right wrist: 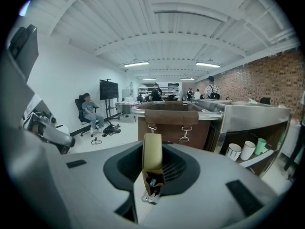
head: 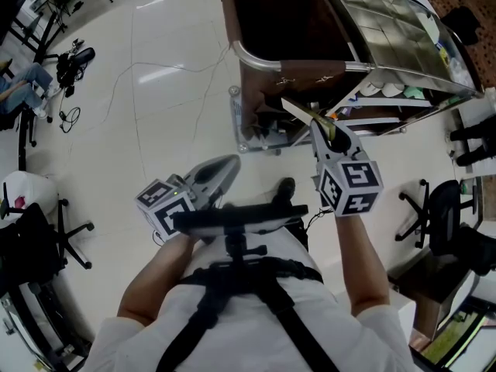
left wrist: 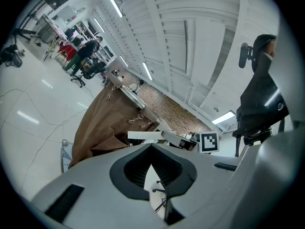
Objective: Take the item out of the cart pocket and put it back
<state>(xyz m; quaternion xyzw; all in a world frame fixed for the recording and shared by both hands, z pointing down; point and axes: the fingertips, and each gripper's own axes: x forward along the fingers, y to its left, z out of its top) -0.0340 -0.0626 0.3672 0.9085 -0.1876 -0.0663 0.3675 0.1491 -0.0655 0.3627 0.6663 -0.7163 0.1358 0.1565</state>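
Note:
My right gripper [head: 325, 134] is shut on a flat beige item [head: 304, 116] and holds it in the air just in front of the cart. In the right gripper view the item [right wrist: 152, 149] stands upright between the pads, with a dark opening at its lower end. Straight ahead of it is the cart's brown fabric pocket [right wrist: 174, 116], which hangs from a metal rail [head: 294, 70]. My left gripper [head: 225, 167] is lower and to the left, close to my body, with its jaws together and nothing between them [left wrist: 151, 151].
The metal cart has shelves on its right side that hold cups [right wrist: 240, 150]. A black office chair [head: 442, 208] stands to the right. Cables and gear [head: 71, 67] lie on the white floor at far left, near a seated person [right wrist: 90, 111].

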